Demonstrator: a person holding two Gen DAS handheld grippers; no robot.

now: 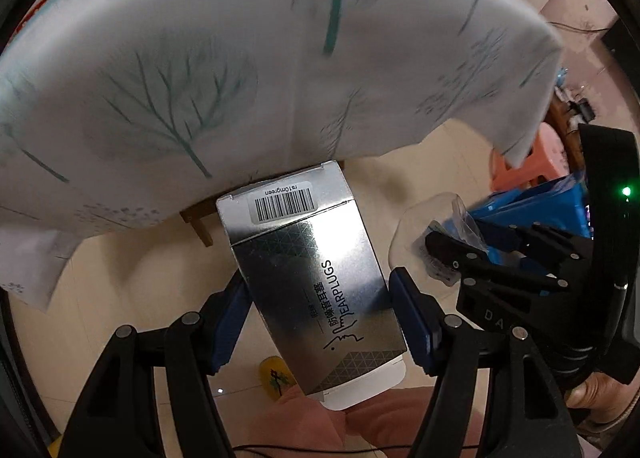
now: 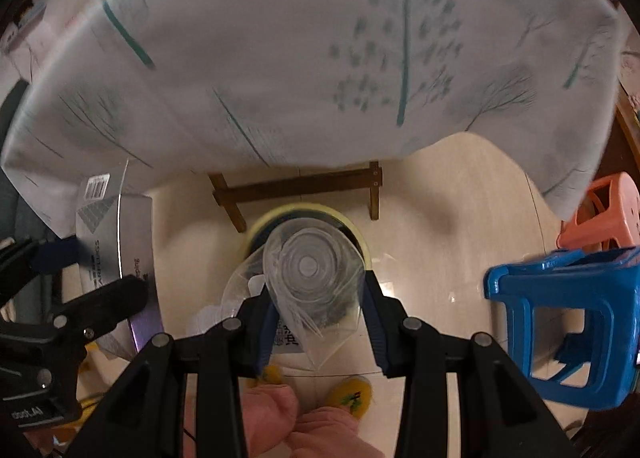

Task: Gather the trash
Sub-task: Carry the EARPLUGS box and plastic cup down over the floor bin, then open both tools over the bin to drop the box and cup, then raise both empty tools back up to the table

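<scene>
Trash items, two of them, one in each set of tongs. Left tongs (image 1: 320, 298): jaws part open, blue pads pressed on both long edges of a flat silver cardboard earplug box (image 1: 312, 290), printed "EARPLUGS", with a barcode sticker on its far end flap. Box held tilted, its white near flap open and hanging low over the floor.

Right tongs (image 2: 320, 322): jaws part open, blue pads clamped on the sides of a clear crumpled plastic cup (image 2: 312, 278), its ringed round base facing the camera. Cup wall creased and flattened where gripped. In the left wrist view the right tongs (image 1: 436, 254) show at right, just beside the box, with the clear plastic at their tips.

Below both tongs: pink trouser knees (image 2: 280, 418) and yellow slippers (image 2: 352, 394) of the person, on a pale cream tiled floor (image 2: 440, 225).

Directly beyond the cup: a round bin with a yellow rim and dark inside (image 2: 352, 225), standing on the floor, mostly hidden by the cup.

Right of it: a blue plastic stool (image 2: 560, 322); behind that, an orange plastic stool (image 2: 608, 209).

Farther: dark wooden legs and crossbar (image 2: 300, 185) of the surface, draped with a white cloth printed with green trees (image 2: 280, 77). Cloth blurred in both views.
</scene>
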